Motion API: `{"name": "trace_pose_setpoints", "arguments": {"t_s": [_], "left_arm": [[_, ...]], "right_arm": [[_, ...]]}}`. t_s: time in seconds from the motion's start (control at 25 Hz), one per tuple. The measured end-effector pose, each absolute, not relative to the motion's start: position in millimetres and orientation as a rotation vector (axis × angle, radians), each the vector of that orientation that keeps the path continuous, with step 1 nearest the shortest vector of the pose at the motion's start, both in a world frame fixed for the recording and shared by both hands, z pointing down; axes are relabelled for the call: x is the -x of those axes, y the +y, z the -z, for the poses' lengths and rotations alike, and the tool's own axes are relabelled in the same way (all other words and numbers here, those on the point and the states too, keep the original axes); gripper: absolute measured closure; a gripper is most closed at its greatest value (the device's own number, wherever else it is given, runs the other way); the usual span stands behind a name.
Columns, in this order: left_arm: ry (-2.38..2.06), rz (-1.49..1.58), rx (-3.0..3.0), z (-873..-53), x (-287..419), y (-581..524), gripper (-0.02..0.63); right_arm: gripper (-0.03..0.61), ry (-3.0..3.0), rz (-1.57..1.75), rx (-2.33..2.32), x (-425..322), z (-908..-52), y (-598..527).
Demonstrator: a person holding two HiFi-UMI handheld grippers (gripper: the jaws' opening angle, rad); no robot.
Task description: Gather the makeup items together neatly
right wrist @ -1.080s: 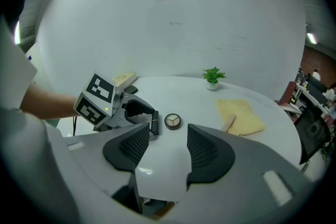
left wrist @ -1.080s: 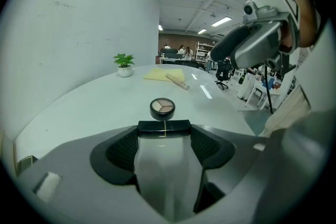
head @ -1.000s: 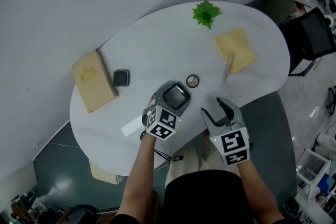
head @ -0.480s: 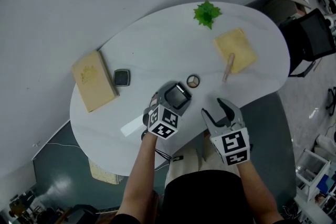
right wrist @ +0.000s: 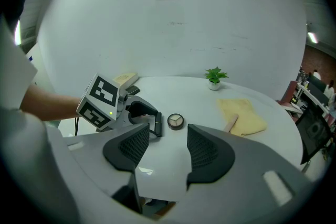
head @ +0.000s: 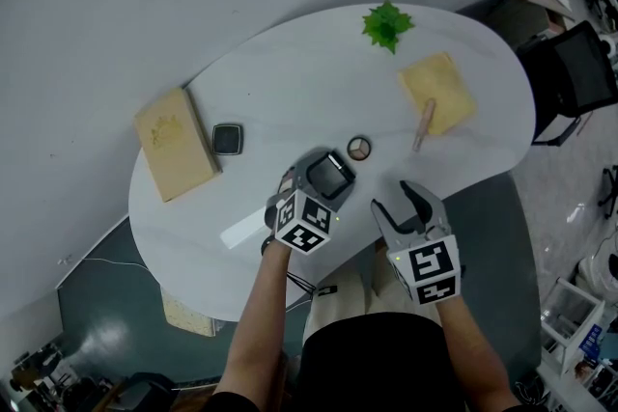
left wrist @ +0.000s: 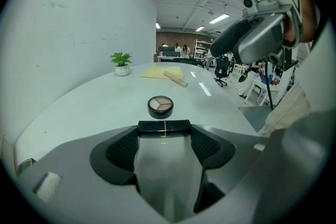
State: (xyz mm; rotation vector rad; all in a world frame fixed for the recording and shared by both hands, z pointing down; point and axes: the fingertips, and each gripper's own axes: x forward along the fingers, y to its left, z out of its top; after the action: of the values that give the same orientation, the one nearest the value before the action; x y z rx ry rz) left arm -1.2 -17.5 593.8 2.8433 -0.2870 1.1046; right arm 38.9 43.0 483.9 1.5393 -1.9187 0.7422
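The slim black compact (left wrist: pixel 164 127) – edge-on, a thin gold seam across it – sat clamped between the left gripper's (head: pixel 331 173) jaw tips, low over the white table (head: pixel 290 82). Just beyond it lay a round three-shade eyeshadow pot (head: pixel 359 148). The right gripper (head: pixel 398 206) hovered beside, jaws apart and empty. Farther off were a square black compact (head: pixel 228 139) beside a tan book (head: pixel 175 144) and (across the table) a tan stick (head: pixel 423 124) partly on a yellow cloth (head: pixel 437 92).

The table (head: pixel 290 82) is white, the plant (head: pixel 386 22) green, the cloth (head: pixel 439 90) yellow, the gold-lined case (left wrist: pixel 164 127) black.
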Motion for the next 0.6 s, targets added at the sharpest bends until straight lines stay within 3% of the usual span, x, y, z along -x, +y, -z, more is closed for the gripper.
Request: {"name": "trace_pose_setpoints", "arguments": {"t_s": [0.6], "left_arm": [[-0.296,-1.087,-2.842,-591.5,4.2,-17.8,0.290]], "right_arm": [[0.362,-1.938,-0.720,-1.522,-33.2,-477.4,40.5]]}}
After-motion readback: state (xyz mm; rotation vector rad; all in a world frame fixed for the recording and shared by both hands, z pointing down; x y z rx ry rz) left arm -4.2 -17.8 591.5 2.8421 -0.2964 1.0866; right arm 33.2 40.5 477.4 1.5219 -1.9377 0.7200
